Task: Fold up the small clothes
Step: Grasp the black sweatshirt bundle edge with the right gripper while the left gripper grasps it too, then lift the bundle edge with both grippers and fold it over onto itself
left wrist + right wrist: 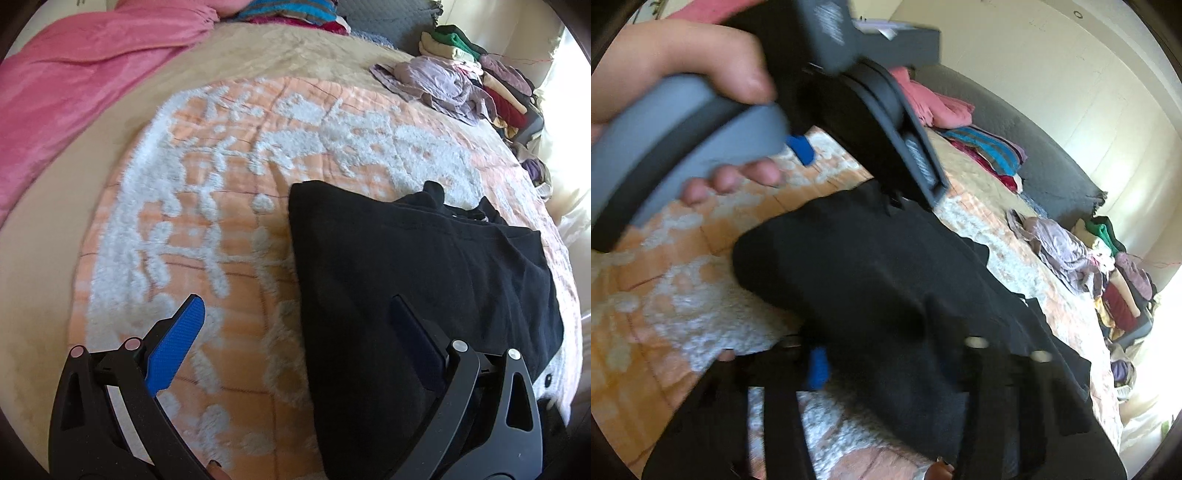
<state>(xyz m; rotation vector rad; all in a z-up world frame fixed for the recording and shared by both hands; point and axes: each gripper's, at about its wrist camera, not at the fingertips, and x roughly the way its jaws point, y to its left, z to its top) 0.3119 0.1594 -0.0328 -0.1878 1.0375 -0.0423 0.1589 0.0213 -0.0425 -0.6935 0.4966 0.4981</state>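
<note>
Black garment [424, 266] lying partly folded on the orange-and-white quilt [221, 177], toward the near right part of the bed, with a doubled rounded edge on its left and loose ends bunched at the far side. Beyond it, a heap of unfolded clothes [443, 88] at the far right edge; pink blanket [74, 92] well apart on the left.

Likely risks from here: dark fabric layers hard to tell apart, so a pinch could catch only the top layer, or both layers plus the quilt's fluffy pile, dragging the fold out of line. Loose far ends could spill out if the piece is lifted from one side only. Two grippers working close together over one small piece, so a collision seems possible.

Left gripper [295, 332] spread wide, holding nothing: blue pad of one finger [177, 343] over bare quilt, the other finger over the garment's near edge, whether touching the cloth cannot be told. Right gripper [882, 365] low over the garment's near end, heavily blurred; a blue pad shows at the fabric's left margin, the other finger lost against the black cloth, so whether parted or clamped on the fabric cannot be told.
</note>
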